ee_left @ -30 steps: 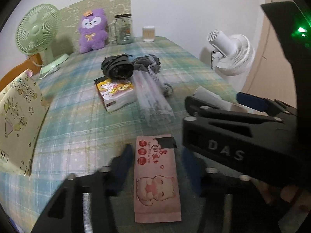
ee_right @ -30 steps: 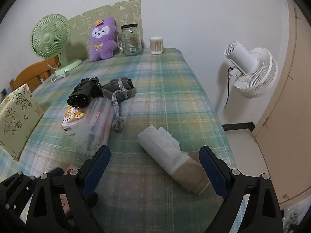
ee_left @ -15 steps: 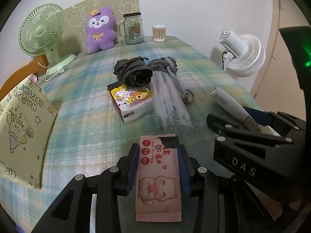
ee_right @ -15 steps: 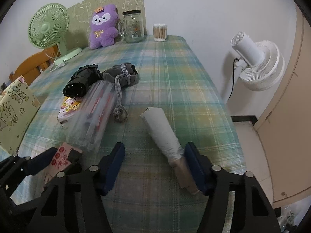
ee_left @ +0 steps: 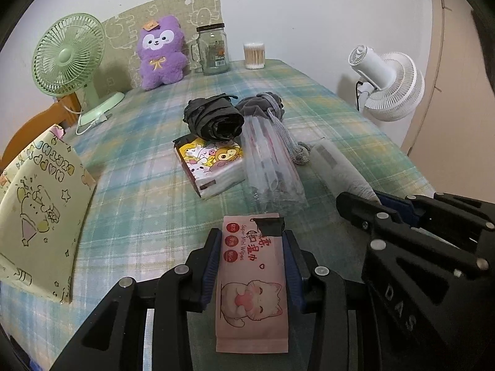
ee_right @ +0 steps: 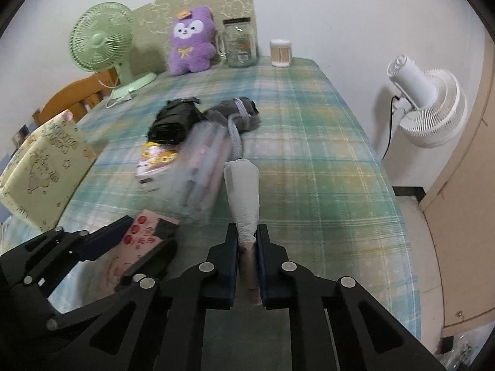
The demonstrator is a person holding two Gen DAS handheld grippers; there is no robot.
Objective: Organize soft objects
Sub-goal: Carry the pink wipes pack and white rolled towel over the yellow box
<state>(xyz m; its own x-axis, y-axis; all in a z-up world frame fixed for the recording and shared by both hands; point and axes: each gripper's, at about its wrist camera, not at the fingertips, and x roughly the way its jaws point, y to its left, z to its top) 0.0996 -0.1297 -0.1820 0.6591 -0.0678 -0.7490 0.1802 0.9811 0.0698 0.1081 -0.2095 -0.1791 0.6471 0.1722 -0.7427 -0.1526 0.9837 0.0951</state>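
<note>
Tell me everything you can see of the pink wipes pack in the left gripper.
The pink wipes pack is a flat, soft plastic pouch printed with a cartoon cat, red Chinese lettering, "Super Mini Wipes" and three red dots. A black tape patch covers its far end. It lies lengthwise, face up, on the plaid tablecloth, clamped at mid-length on both long edges by the left gripper. Its near end reaches back between the fingers. Nothing else touches it.

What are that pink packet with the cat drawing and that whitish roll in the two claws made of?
The pink cat-print wipes packet, in the left gripper, looks like thin soft plastic film: smooth, printed, with a black reseal tab. The whitish roll, in the right gripper, seems to be matte paper or nonwoven sheet wound on a brown, probably cardboard, core.
</note>
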